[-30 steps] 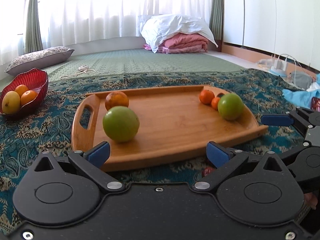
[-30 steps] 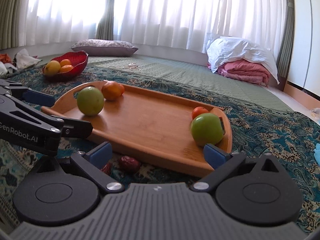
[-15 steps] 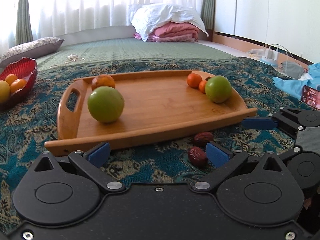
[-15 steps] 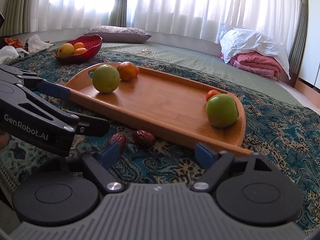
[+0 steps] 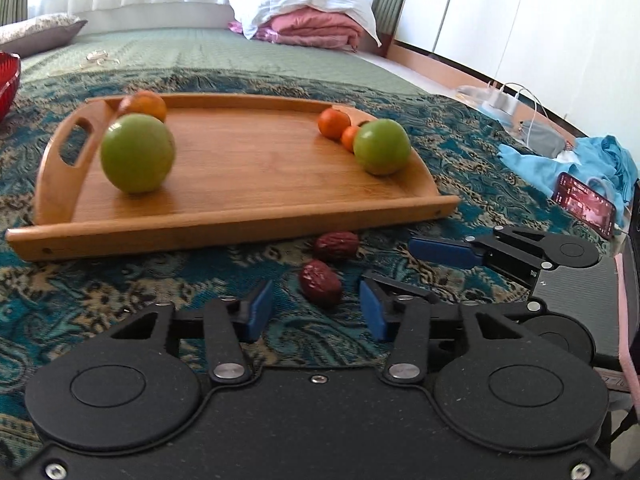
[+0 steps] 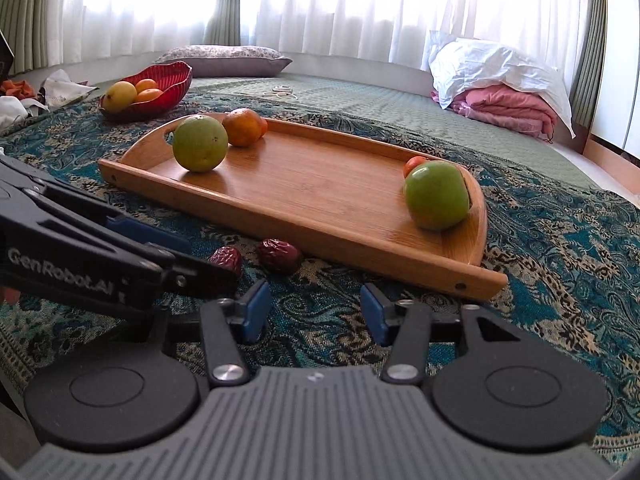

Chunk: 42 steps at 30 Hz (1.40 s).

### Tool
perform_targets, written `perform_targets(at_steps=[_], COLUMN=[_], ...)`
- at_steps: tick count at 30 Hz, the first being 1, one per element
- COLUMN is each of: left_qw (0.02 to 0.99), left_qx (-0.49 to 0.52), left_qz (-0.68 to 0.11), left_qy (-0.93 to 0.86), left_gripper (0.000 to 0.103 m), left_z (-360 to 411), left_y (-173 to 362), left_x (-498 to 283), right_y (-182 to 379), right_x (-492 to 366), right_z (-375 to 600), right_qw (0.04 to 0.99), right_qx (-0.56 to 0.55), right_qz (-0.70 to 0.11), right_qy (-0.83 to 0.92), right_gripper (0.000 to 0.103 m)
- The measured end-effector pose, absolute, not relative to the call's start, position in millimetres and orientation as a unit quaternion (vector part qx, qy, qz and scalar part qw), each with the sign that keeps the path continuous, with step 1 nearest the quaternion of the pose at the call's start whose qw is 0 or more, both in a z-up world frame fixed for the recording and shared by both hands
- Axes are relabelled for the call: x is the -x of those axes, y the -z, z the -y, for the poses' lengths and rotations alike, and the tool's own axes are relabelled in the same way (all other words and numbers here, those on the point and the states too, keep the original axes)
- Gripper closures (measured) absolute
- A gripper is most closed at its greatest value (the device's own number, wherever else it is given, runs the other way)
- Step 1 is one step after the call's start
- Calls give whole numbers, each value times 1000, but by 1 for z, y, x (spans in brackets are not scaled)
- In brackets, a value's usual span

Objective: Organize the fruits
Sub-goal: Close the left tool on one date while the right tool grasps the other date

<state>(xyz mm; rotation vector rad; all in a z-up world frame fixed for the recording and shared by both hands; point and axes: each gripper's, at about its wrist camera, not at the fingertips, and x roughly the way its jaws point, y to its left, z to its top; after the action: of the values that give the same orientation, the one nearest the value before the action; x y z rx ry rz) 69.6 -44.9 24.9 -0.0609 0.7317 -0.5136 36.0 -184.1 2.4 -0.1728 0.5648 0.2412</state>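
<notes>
Two red dates lie on the patterned cloth (image 5: 120, 292) just off the near edge of the wooden tray (image 5: 248, 184): nearer date (image 5: 320, 283), farther date (image 5: 335, 245), close together but whether touching I cannot tell. On the tray, one green apple (image 5: 137, 153) sits by the handle end with an orange (image 5: 145, 105) behind it; a second green apple (image 5: 382, 146) sits at the tray's other end beside two small oranges.

Left hand-held gripper (image 5: 316, 310): jaws have just been closing, now part-way apart, with the nearer date just ahead of and between the blue pads, not yet pinched. Right hand-held gripper (image 6: 314, 310): jaws also have just been closing, still apart, nothing between them; the farther date (image 6: 279, 255) lies ahead and to its left, toward the tray.

Handling, judged: dates look light, wrinkled, slightly soft and leathery. Grip should hold well on the skin, little slip. Small and low on soft cloth, so pads may snag fabric. Best taken across the short waist, pads low beside the cloth, gentle squeeze. Apples look heavier, smooth and round, likely to roll on the tray if nudged.
</notes>
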Motion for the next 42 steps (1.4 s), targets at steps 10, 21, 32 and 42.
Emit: perform_targets(at_steps=[10,21,32,42], left_qw=[913,925,929,933], left_qx=[29,9,12,16], left_qz=[-343,-327,-323,-318], left_qy=[217,194,180,167], left_gripper=[82,82,82,82], left_z=[45,37,31,27], left_y=[-25,-27,-28,-32], left_x=[-70,-70,-75,-78], right_y=[-2,-4,-4,-6], right_x=[-37,-48,-58,-64], right_z=[184,173,163,159], right_qw=[950,949,946,948], right_qx=[79,64,57,43], right_qz=[-278,-283,-292,-289], right_qy=[-117,-123,-128,-126], right_gripper=[39,47,60,70])
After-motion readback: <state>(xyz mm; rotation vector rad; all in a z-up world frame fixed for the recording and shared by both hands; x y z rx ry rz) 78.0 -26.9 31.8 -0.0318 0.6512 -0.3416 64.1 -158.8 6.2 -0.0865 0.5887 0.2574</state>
